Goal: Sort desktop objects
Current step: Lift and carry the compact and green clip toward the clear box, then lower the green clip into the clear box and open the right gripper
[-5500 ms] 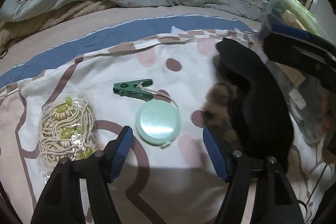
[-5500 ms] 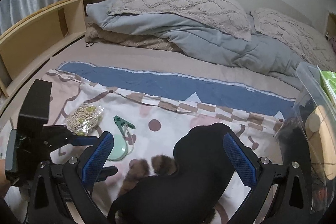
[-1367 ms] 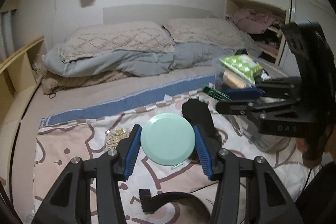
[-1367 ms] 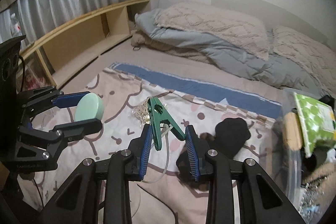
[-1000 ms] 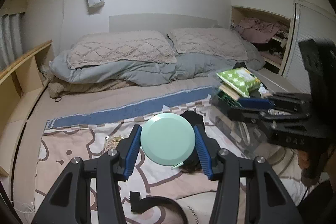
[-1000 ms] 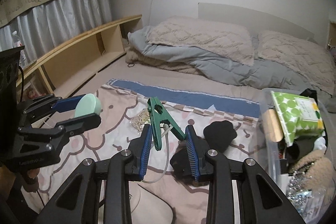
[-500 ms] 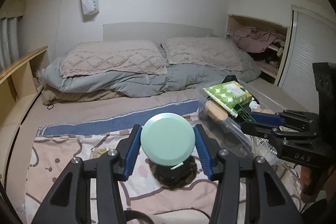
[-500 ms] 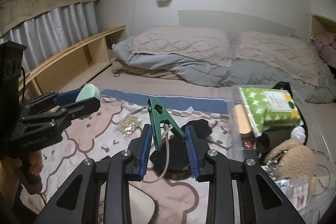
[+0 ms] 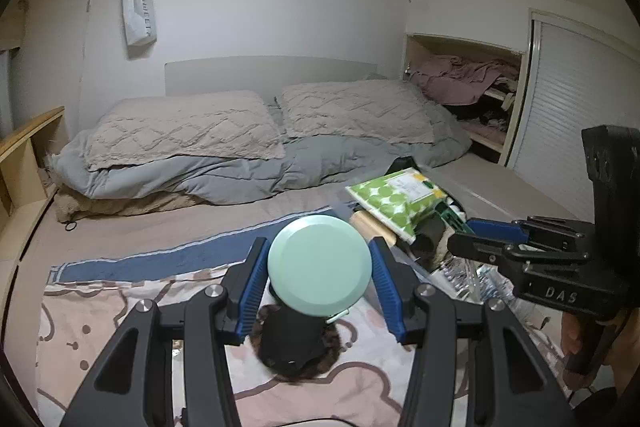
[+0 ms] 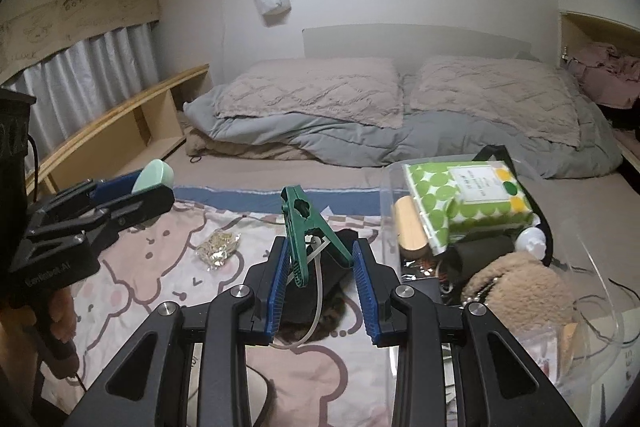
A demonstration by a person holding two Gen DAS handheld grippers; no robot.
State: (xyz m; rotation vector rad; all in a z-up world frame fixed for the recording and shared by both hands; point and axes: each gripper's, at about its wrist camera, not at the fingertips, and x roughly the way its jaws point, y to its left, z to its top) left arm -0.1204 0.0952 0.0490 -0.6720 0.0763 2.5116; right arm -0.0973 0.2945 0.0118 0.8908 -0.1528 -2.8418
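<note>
Big bed fills the room, two pillows and a grey duvet bunched at the head, a cartoon-print sheet spread over the near end. On the sheet's right side sits a clear plastic bin, packed – green-dotted tissue pack on top, a wooden roll and a fuzzy brown thing beside it. A black furry item lies on the sheet just left of the bin. Left gripper is up in the air over that item, pads pinching a round mint-green disc by its edges. Right gripper, held near the bin, is clamped on a green clothes peg w/ a pale cord hanging from it. Smallest bit – a crinkly packet of beads on the sheet, well apart from both tools.
</note>
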